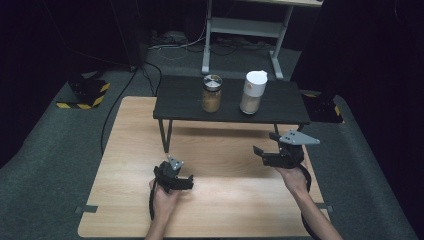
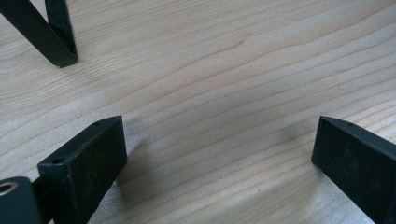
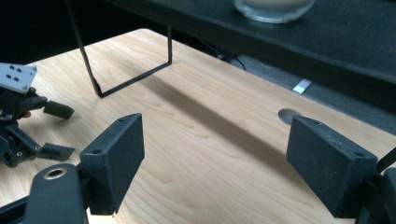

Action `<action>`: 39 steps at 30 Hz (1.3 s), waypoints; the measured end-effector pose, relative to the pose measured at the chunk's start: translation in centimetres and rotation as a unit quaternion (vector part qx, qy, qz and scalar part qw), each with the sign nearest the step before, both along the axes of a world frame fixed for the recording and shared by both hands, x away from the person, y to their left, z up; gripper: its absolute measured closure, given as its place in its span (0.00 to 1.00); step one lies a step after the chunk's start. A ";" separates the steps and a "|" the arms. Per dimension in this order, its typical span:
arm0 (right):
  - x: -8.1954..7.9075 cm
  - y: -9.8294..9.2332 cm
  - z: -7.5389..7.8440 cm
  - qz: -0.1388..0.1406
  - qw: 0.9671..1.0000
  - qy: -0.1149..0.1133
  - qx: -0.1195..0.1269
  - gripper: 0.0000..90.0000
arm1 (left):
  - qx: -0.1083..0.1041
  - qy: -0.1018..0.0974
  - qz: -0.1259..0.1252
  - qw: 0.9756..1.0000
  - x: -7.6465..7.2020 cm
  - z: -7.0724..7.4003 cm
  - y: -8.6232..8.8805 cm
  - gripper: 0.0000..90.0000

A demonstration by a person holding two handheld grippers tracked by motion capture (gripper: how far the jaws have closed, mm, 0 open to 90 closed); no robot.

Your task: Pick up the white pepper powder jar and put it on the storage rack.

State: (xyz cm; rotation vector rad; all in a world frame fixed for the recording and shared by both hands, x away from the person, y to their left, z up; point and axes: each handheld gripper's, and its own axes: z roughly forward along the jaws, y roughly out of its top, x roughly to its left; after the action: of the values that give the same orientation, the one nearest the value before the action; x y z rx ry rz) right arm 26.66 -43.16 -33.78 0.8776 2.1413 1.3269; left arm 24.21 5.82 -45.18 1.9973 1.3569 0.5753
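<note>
Right gripper (image 1: 266, 145): jaws apart, nothing between them, bare wood under them in its own view. It hangs above the right part of the wooden table (image 1: 125, 165), just in front of the small black shelf (image 1: 180, 102).

Left gripper (image 1: 186, 180): low over the table near the middle, jaws wide, empty. Shelf leg (image 2: 56, 32) at the top left of its view.

Nearest things are both up on the shelf, side by side but apart:
- white bottle (image 1: 253, 92), closer to the right gripper. Tall, pale lid, light filling in the lower part. Probably smooth plastic or frosted glass, so likely slippery. Top-heavy if bumped. I'd take it mid-body, below the lid, jaws square to the wall.
- glass jar (image 1: 212, 93), metal lid, tan filling nearly to the top. Looks rigid, fairly heavy, breakable. Grip the glass body below the lid, not the lid rim; the jaws would need to stand wide.

Both are round: a squeeze off centre could twist them out. Shelf is narrow, with little room behind the bottle, so approach from the front, level.
</note>
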 end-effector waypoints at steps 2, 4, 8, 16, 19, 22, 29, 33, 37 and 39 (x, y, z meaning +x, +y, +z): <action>0.0 0.0 -0.1 0.000 1.000 0.002 0.000 0.21 | 0.000 0.000 0.000 1.000 0.0 0.0 0.0 0.04; 0.0 0.0 -0.7 0.001 1.000 0.008 0.000 0.21 | 0.000 0.000 0.000 1.000 0.0 0.0 0.0 0.04; -0.1 0.0 -1.5 0.002 1.000 0.013 0.002 0.20 | 0.000 0.000 0.000 1.000 0.0 0.0 0.0 0.04; -0.1 0.0 -2.8 0.003 1.000 0.026 0.003 0.19 | 0.000 0.000 0.000 1.000 0.0 0.0 0.0 0.04; 0.0 0.1 -3.3 0.003 0.999 0.032 0.000 0.19 | 0.000 0.000 0.000 1.000 0.0 0.0 0.0 0.04; 0.1 0.0 -3.9 0.005 0.999 0.042 0.002 0.18 | 0.000 0.000 0.000 1.000 0.0 0.0 0.0 0.04; 0.1 0.2 -5.2 -0.001 0.998 0.058 0.003 0.15 | 0.000 0.000 0.000 1.000 0.0 0.0 0.0 0.04; 0.1 0.2 -6.1 -0.005 0.998 0.067 0.003 0.14 | 0.000 0.000 0.000 1.000 0.0 0.0 0.0 0.04; 0.1 0.3 -7.1 -0.009 0.997 0.076 0.003 0.13 | 0.000 0.000 0.000 1.000 0.0 0.0 0.0 0.04; 0.0 0.5 -7.6 -0.012 0.997 0.079 0.003 0.11 | 0.000 0.000 0.000 1.000 0.0 0.0 0.0 0.04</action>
State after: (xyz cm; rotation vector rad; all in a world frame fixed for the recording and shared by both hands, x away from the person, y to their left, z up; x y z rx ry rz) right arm 26.61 -42.68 -41.39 1.0388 2.2376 1.2913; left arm 24.21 5.81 -45.17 1.9978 1.3569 0.5756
